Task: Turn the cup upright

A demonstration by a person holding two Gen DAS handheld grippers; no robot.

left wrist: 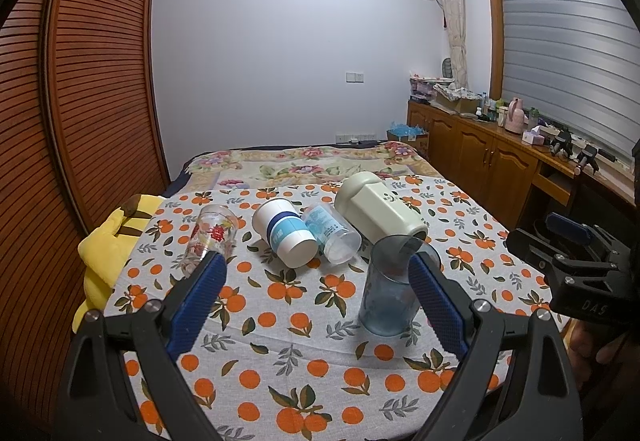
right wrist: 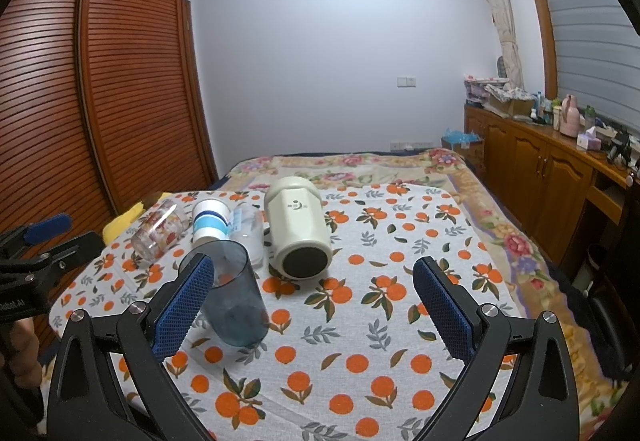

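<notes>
A clear blue cup stands upright on the orange-print cloth, also in the right wrist view. Behind it lie on their sides a flowered glass, a white cup with a blue band, a clear plastic cup and a cream mug. My left gripper is open, the blue cup just inside its right finger. My right gripper is open and empty, the blue cup beside its left finger. The other gripper shows at each view's edge.
The cloth covers a table set against a floral bed. A yellow plush toy lies at the table's left edge. A slatted wooden wardrobe stands left, a wooden sideboard with clutter right.
</notes>
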